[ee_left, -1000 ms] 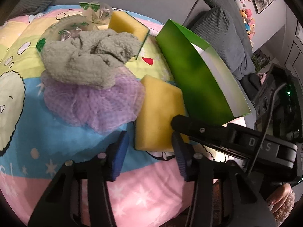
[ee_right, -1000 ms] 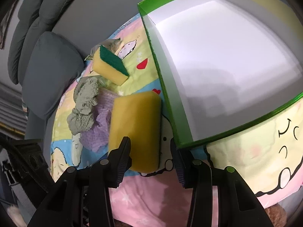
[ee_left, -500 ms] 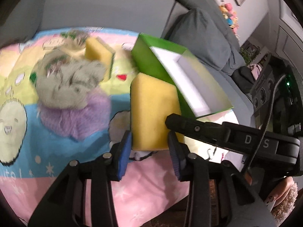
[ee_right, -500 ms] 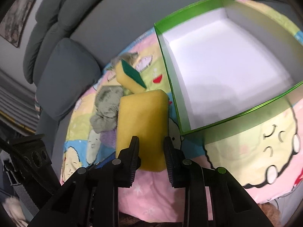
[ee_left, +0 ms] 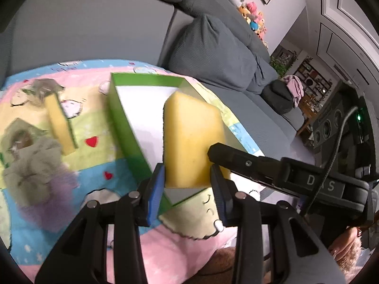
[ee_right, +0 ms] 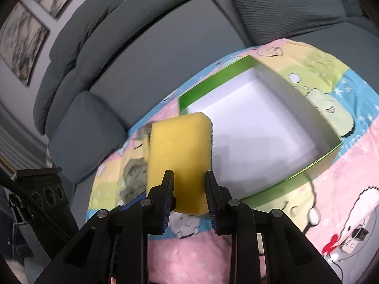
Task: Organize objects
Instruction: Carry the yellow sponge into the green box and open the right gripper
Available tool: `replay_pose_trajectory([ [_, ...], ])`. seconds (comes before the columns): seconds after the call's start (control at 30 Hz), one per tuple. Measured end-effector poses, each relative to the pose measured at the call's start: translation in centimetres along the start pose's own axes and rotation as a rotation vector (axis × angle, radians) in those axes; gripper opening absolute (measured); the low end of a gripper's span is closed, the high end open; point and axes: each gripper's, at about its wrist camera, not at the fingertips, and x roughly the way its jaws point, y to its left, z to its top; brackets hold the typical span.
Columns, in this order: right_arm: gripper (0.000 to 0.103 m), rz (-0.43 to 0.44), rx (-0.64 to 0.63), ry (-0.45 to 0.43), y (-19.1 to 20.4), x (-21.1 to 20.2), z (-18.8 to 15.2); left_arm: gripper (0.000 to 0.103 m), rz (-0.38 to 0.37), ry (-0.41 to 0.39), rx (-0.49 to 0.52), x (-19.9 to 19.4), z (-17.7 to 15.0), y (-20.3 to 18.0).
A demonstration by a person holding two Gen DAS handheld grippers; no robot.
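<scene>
At centre frame in both views, the right gripper (ee_right: 189,189) pinches a yellow sponge (ee_right: 181,158) above a green box (ee_right: 260,142), with the left gripper (ee_left: 187,187) pads flanking the sponge.
</scene>
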Motion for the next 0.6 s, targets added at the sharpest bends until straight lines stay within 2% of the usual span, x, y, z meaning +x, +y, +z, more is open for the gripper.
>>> replay_pose_trajectory([
  [0.3, 0.03, -0.052, 0.091, 0.017, -4.3, 2.3, 1.7, 0.036, -0.04, 0.097, -0.064, 5.4, 1.2, -0.2],
  [0.6, 0.03, -0.061, 0.108, 0.027, -5.9, 3.2, 1.5, 0.036, -0.015, 0.1, -0.055, 6.3, 1.1, -0.2],
])
